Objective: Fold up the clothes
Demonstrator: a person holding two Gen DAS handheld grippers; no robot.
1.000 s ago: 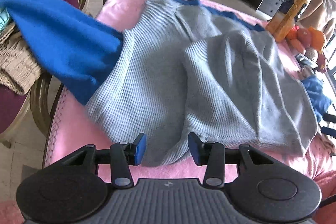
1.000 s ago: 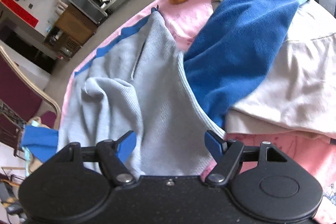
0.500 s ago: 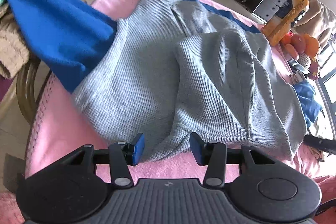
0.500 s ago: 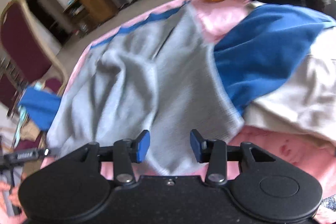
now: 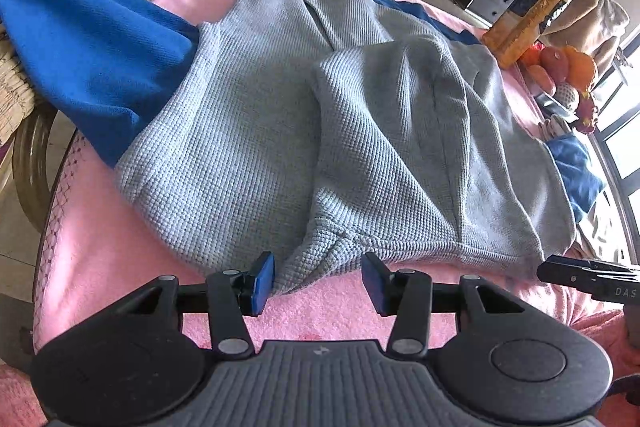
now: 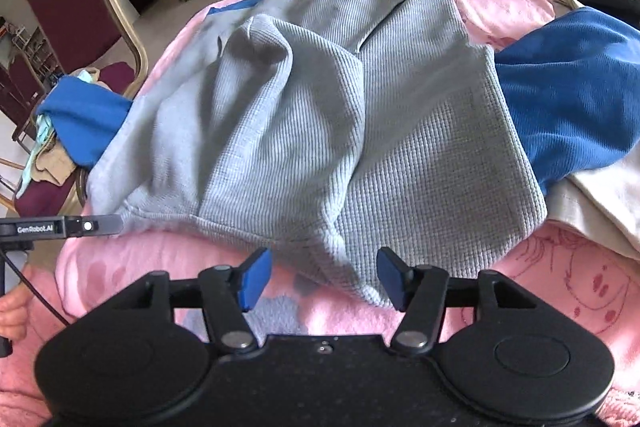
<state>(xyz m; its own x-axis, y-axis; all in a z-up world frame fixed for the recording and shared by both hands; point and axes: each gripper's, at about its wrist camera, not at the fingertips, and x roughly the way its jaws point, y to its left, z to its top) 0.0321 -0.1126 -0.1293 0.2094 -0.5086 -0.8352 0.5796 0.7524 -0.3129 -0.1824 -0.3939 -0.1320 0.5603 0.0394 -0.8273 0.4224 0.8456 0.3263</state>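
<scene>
Your left gripper stands with its jaws apart, the near hem of the grey waffle sweater lying between the pads without being pinched. Your right gripper has just widened its jaws again; they straddle the hem further along, also not clamped, as far as the blurred view shows. The sweater lies spread on the pink blanket, rumpled in the middle, its blue sleeves trailing off both sides. Take both hem corners evenly, biting deep enough to catch both layers, then lift together so the fold lands straight. Both grippers tilt steeply down toward the table.
</scene>
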